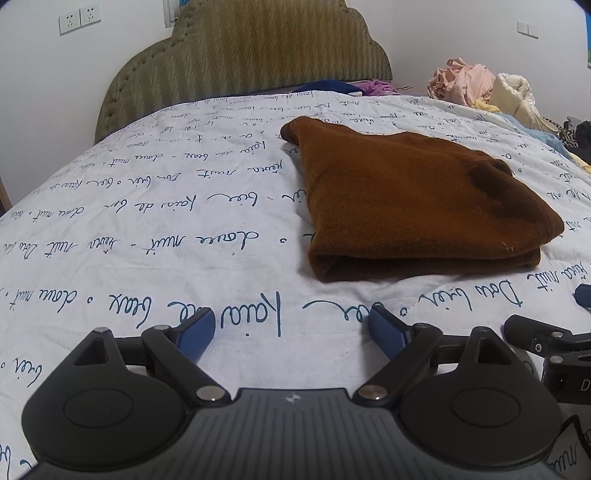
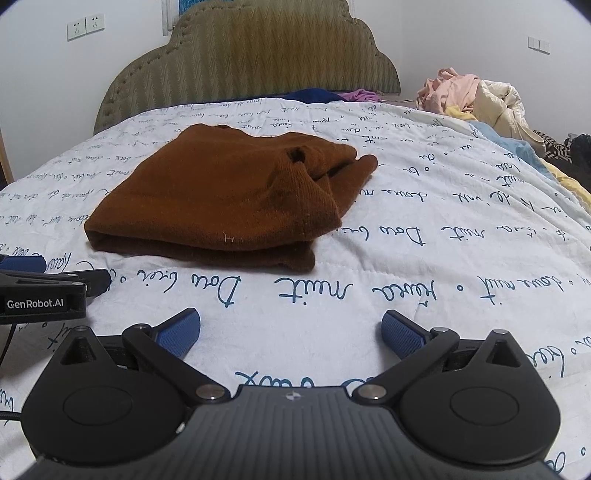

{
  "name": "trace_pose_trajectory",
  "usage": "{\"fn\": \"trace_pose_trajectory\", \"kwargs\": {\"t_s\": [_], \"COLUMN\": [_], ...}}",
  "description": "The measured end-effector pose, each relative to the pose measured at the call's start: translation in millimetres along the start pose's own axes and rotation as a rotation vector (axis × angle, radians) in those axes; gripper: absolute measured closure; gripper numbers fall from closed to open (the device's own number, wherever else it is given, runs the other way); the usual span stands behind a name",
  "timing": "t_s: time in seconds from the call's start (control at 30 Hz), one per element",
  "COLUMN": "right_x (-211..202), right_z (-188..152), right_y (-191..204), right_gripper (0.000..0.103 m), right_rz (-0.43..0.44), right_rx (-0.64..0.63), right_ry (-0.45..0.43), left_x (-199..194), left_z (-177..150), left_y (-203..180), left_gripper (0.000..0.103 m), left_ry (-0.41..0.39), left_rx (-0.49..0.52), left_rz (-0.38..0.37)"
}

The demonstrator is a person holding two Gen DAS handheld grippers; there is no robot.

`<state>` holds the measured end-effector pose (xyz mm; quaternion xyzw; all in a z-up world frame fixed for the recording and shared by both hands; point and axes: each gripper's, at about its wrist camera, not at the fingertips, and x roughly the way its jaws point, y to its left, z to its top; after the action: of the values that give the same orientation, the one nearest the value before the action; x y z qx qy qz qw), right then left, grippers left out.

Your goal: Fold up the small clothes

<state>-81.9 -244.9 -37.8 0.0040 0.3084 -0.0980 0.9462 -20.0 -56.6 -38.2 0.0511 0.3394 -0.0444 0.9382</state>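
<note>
Sweater (image 2: 221, 199) folded on quilt (image 2: 406, 258); both grippers empty, jaws wide.

A white quilt (image 1: 147, 229) printed with dark blue handwriting covers the bed. At its head stands an olive upholstered headboard (image 1: 251, 51) with a scalloped top. Two wall sockets (image 1: 79, 18) sit on the white wall to its left, and a light switch (image 1: 527, 28) on the wall to its right.
</note>
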Motion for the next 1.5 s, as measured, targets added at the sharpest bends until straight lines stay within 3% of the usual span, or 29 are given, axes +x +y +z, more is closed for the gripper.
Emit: {"fn": "trace_pose_trajectory", "kwargs": {"t_s": [0.7, 1.0, 1.5], "right_x": [0.1, -1.8, 0.4], "right_z": [0.1, -1.0, -0.3], "right_y": [0.0, 8.9, 1.8], "right_gripper": [0.0, 0.0, 0.0], "right_rz": [0.0, -0.092, -0.096], "right_rx": [0.001, -0.042, 0.006], "right_ry": [-0.001, -0.018, -0.01], "left_x": [0.4, 1.8, 1.8], "left_z": [-0.3, -0.7, -0.8], "left_y": [1.0, 1.0, 0.8], "left_gripper": [0.009, 0.003, 0.002], "left_ry": [0.002, 0.009, 0.009], "left_rx": [-0.007, -0.006, -0.006], "left_rz": [-0.013, -0.026, -0.026]}}
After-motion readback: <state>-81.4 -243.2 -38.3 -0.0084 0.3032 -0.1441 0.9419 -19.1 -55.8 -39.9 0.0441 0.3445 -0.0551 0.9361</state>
